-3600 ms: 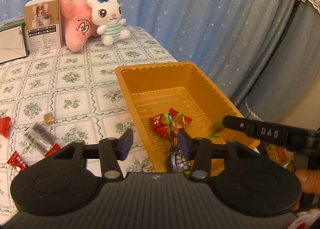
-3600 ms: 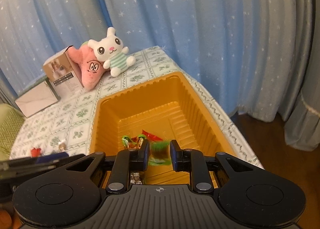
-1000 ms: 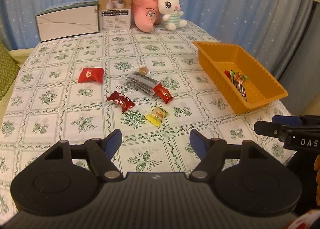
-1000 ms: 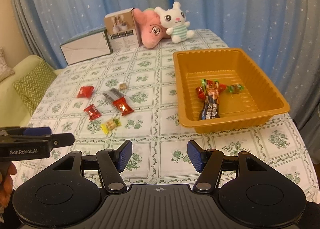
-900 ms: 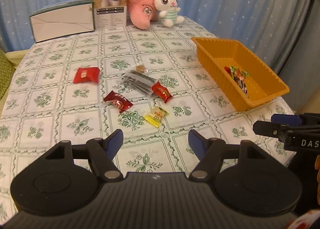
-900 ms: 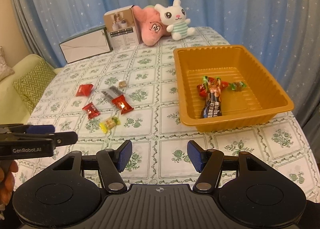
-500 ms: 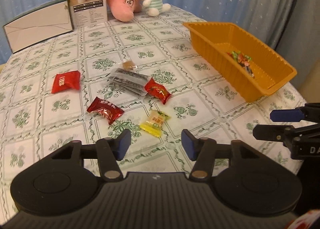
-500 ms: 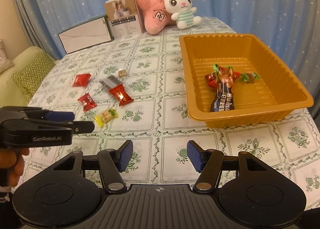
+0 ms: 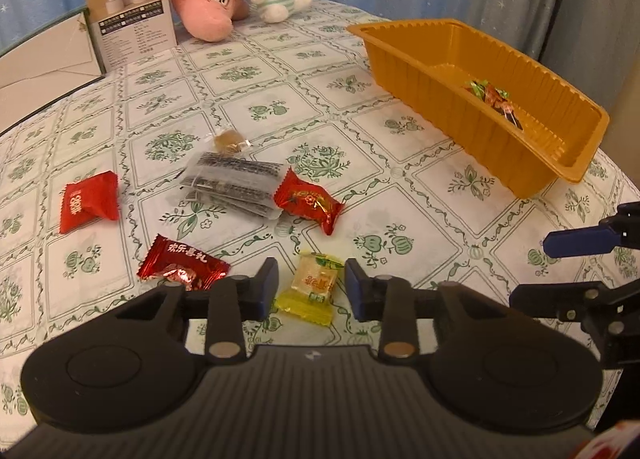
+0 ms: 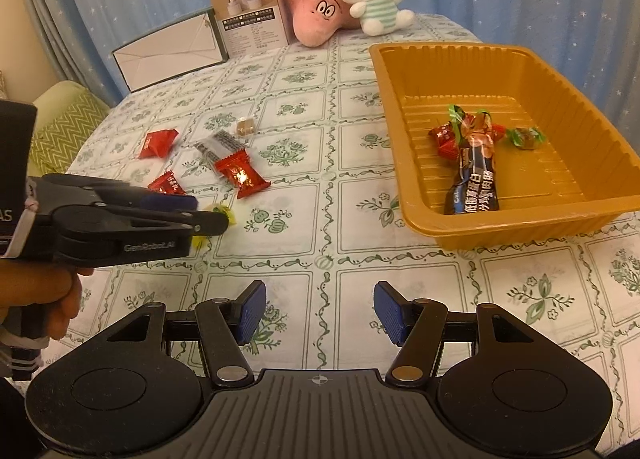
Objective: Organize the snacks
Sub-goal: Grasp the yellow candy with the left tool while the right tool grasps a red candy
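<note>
Green-patterned white tablecloth [image 9: 344,107] before blue starred curtains | left gripper [image 9: 311,287] spread open, straddling a yellow-wrapped candy [image 9: 313,288], apparently not yet touching it | right gripper [image 10: 316,313] open, empty, above bare cloth | ribbed orange plastic tray [image 10: 568,91] holds several wrapped snacks | red packets [image 9: 307,201] lie loose nearby

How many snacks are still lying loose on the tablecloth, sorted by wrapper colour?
Red wrappers: 3
Yellow wrapper: 1
Clear wrapper with a brown sweet: 1
Clear packets with dark contents: 1 stack, number of packets unclear
Total: 6 loose items, counting the stack as one
</note>
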